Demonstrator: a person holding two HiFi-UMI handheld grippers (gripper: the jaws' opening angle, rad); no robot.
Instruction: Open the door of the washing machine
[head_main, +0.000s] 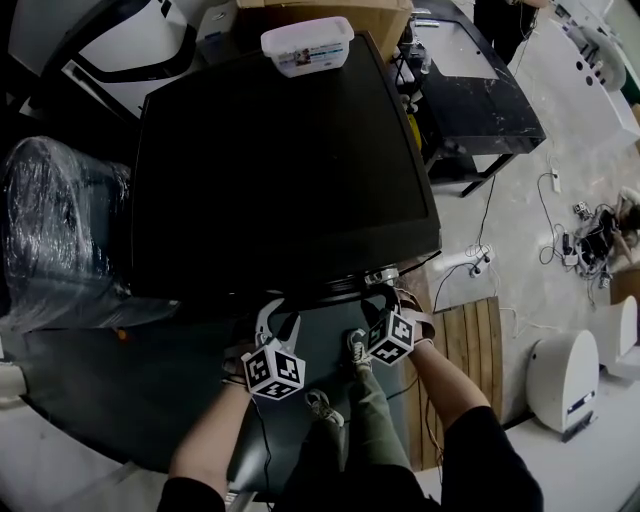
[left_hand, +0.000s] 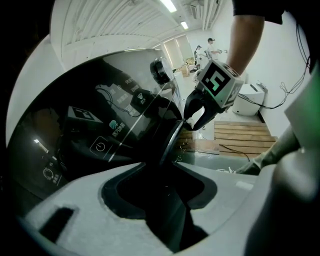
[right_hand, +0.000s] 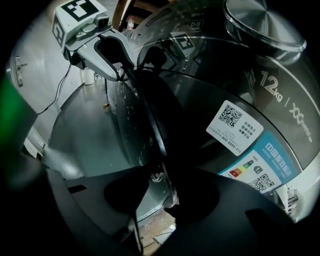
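From above, the black washing machine (head_main: 280, 160) fills the middle of the head view, and its round door (head_main: 335, 308) hangs at the front edge just below. Both grippers sit side by side on the door's rim. My left gripper (head_main: 282, 322) has the dark rim (left_hand: 172, 140) running between its jaws, which are shut on it (left_hand: 167, 170). My right gripper (head_main: 378, 303) straddles the same rim (right_hand: 150, 115) a little further along and is shut on it (right_hand: 157, 182). Each gripper shows in the other's view: the right one (left_hand: 196, 119), the left one (right_hand: 120, 62).
A lidded plastic box (head_main: 307, 45) rests on the machine's back edge. A plastic-wrapped bulk (head_main: 60, 230) stands at the left, a wooden pallet (head_main: 470, 340) and a white appliance (head_main: 562, 378) at the right. The control panel's power button (left_hand: 100, 146) and an energy label (right_hand: 235, 121) face me.
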